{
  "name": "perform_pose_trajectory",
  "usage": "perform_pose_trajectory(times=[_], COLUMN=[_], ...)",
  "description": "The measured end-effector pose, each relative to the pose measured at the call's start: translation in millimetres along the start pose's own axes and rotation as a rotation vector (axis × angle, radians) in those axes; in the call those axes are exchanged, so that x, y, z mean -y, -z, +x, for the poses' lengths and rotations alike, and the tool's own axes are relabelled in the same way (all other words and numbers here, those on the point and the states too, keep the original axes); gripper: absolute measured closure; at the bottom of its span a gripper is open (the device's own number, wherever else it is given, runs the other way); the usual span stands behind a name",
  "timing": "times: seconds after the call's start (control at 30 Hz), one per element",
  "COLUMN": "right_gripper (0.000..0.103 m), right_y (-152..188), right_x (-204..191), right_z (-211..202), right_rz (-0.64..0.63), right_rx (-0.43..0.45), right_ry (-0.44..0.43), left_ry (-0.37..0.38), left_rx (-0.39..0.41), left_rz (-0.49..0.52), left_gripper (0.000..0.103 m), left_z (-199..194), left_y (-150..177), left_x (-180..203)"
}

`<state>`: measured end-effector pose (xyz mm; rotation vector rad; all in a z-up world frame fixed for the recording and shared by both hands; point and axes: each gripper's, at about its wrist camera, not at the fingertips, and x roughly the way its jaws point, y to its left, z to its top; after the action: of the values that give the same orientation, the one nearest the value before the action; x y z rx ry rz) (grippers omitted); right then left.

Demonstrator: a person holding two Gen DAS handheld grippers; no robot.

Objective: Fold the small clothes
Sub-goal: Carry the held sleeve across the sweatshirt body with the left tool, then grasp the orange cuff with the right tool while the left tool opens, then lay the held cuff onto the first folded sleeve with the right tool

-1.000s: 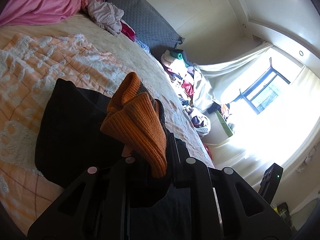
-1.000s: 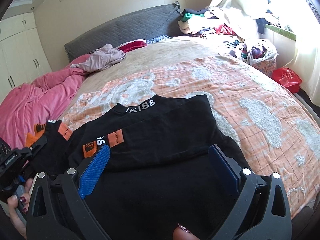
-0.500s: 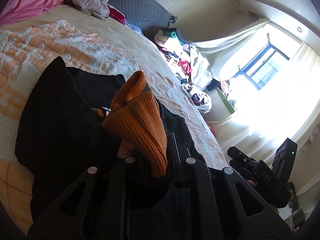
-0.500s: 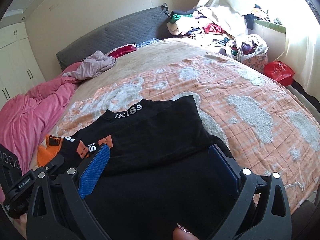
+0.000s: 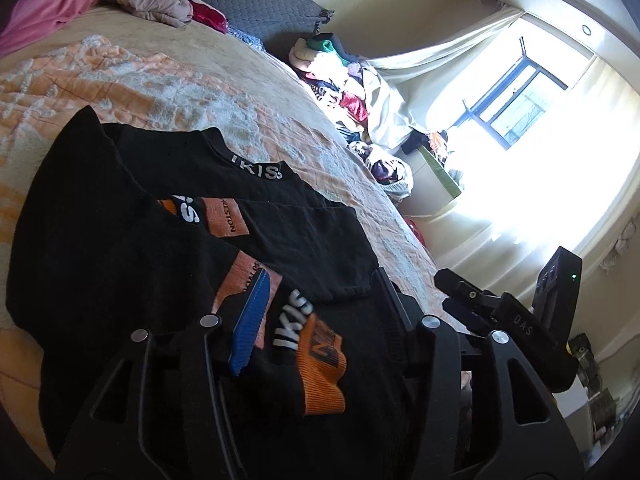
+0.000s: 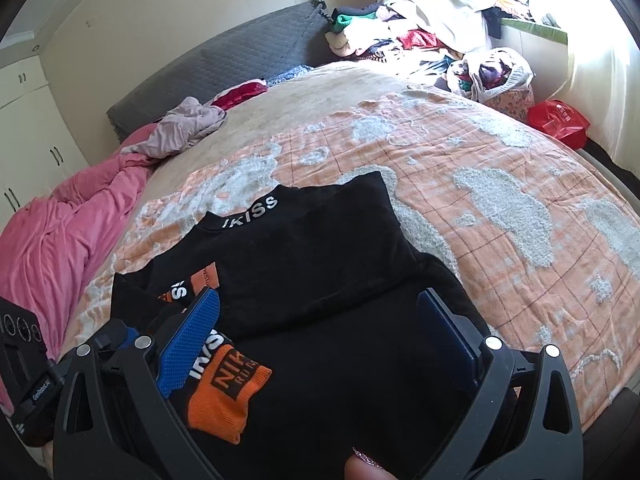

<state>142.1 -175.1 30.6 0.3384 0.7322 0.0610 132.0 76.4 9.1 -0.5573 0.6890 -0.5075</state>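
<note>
A small black sweater (image 6: pixel 320 256) with white "IKISS" lettering lies on the bed, also in the left wrist view (image 5: pixel 256 216). Its sleeve with an orange ribbed cuff (image 5: pixel 322 376) is folded across the body; the cuff shows in the right wrist view (image 6: pixel 224 396) too. My left gripper (image 5: pixel 316 312) is open just above the folded sleeve, holding nothing. My right gripper (image 6: pixel 320 340) is open and empty over the sweater's lower part, close beside the left one.
The sweater lies on an orange and white quilt (image 6: pixel 500 216). A pink blanket (image 6: pixel 60 232) and a crumpled mauve garment (image 6: pixel 188 128) lie near the grey headboard (image 6: pixel 248 52). A pile of clothes (image 6: pixel 400 32) and a red bag (image 6: pixel 560 122) are by the window.
My left gripper was shut on the orange cuff and carried it over the sweater. Now it has opened and the cuff lies flat on the body. The right gripper stayed open and shifted slightly.
</note>
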Motion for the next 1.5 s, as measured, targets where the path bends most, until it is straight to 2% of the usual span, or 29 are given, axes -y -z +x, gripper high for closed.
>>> perform_pose_trajectory(times=[0.13,0.23,0.27,0.37,0.43,0.47,0.6,0.67,0.7,0.77,0.8,0.83,1.07,1.17,1.5], right_gripper=[0.005,0.005,0.005,0.005,0.009,0.018,0.032,0.053,0.059,0.078,0.081,0.089,0.09,0.09,0.091], right_y=[10.7,25.2,30.5,44.2,50.8,54.0,63.7,65.5,65.9,65.6,64.1,62.6,43.7,29.4,-26.6], right_x=[-8.3,-20.2,-24.2,-35.2,-41.5,-44.6,-54.7,-57.3,-58.9,-62.4,-61.9,-62.6,-72.2,-76.2,-82.8], right_z=[14.8,28.2,32.8,44.0,49.0,51.4,59.2,61.1,61.5,60.4,60.3,60.8,49.9,42.7,37.0], right_rz=[-0.019,-0.051,-0.065,-0.088,-0.105,-0.115,-0.152,-0.167,-0.178,-0.208,-0.215,-0.217,-0.264,-0.305,-0.442], right_rx=[-0.079,-0.155,-0.178,-0.227,-0.241,-0.249,-0.24,-0.22,-0.213,-0.196,-0.196,-0.201,-0.159,-0.133,-0.034], right_ry=[-0.052,-0.095,-0.107,-0.13,-0.148,-0.155,-0.146,-0.147,-0.157,-0.171,-0.177,-0.198,-0.257,-0.278,-0.197], left_ry=[-0.084,-0.177,-0.199,-0.26,-0.28,-0.281,-0.292,-0.297,-0.298,-0.31,-0.321,-0.326,-0.345,-0.359,-0.422], left_rx=[0.018,0.037,0.04,0.045,0.056,0.064,0.084,0.09,0.092,0.099,0.101,0.102,0.128,0.116,0.125], left_rz=[0.023,0.03,0.029,0.034,0.027,0.019,-0.004,-0.023,-0.032,-0.045,-0.05,-0.052,-0.099,-0.106,-0.052], left_gripper=[0.039,0.03,0.022,0.021,0.011,0.01,0.01,0.01,0.01,0.01,0.01,0.01,0.01,0.01,0.01], left_z=[-9.6,-18.2,-19.3,-24.4,-28.2,-30.4,-39.9,-42.9,-44.7,-47.7,-48.6,-49.4,-59.4,-55.9,-49.0], left_y=[-8.7,-14.8,-16.8,-21.1,-22.9,-24.0,-26.5,-27.9,-28.3,-29.1,-29.5,-30.1,-38.1,-43.1,-68.2], left_x=[-4.3,-12.9,-17.1,-25.2,-29.0,-30.7,-36.9,-42.0,-44.3,-48.2,-49.2,-50.6,-63.2,-67.2,-70.6])
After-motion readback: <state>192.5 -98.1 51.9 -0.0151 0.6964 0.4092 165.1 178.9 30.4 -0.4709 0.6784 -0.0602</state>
